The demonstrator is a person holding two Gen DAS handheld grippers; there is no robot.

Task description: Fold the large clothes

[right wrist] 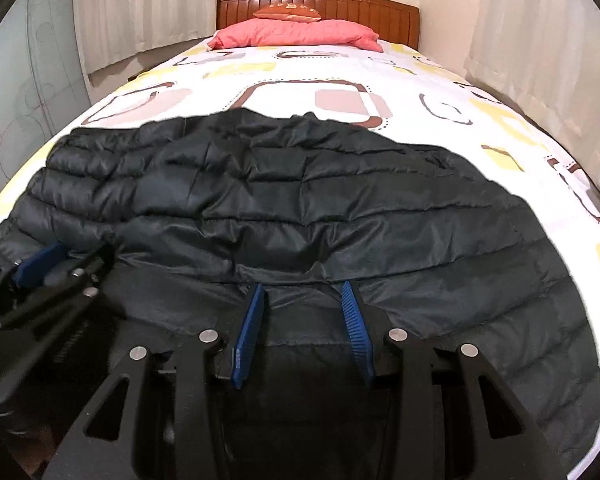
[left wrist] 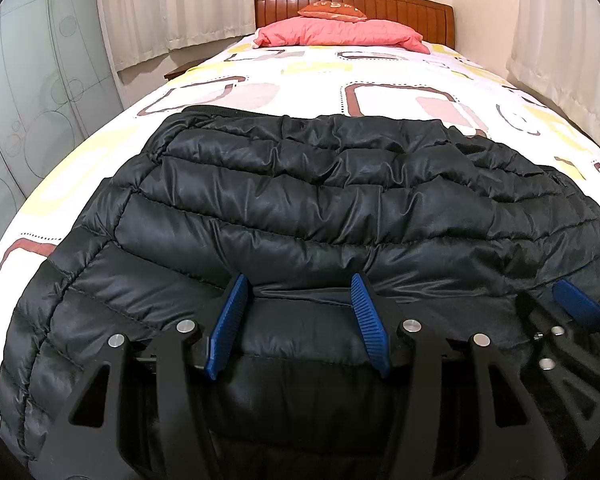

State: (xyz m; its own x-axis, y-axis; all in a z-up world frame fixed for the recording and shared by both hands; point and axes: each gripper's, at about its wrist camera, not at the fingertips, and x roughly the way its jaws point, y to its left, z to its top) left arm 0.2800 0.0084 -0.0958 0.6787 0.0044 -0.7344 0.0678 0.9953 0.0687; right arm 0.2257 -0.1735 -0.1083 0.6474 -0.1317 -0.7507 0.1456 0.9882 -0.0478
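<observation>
Jacket: black quilted puffer jacket [left wrist: 300, 200] is lying spread flat across the near end of the bed, stitched bands running side to side, fabric rumpled w/ small creases. Near edge is sitting at both grippers; far edge is reaching abt mid-bed.

L gripper: left gripper [left wrist: 300, 284] is angling down at the jacket's near edge, blue ribbed pads [left wrist: 230, 320] standing apart, a bulge of jacket fabric sitting btwn them. Cannot tell whether the pads are pressing it or just straddling it.

R gripper: right gripper [right wrist: 302, 292] is just beside the left one, same downward tilt, blue pads [right wrist: 250, 332] apart but narrower than the left's, jacket fabric filling the gap. Grip vs. no grip: cannot tell. In the left wrist view it is showing at the right edge [left wrist: 572, 304]; in the right wrist view the left one is showing at the left edge [right wrist: 40, 264].

Bedsheet: white bedsheet [left wrist: 308, 80] w/ yellow, brown & pinkish rounded-square print is showing beyond and around the jacket.

Pillows: pink pillow [left wrist: 340, 34] is lying at the head end, small orange cushion [left wrist: 332, 10] sitting on top of it.

Headboard: brown wooden headboard [left wrist: 412, 10] is standing behind the pillows.

Surroundings: pale curtains [left wrist: 172, 4] are hanging on both sides; wardrobe door [left wrist: 32, 92] w/ circle pattern is at far left.
</observation>
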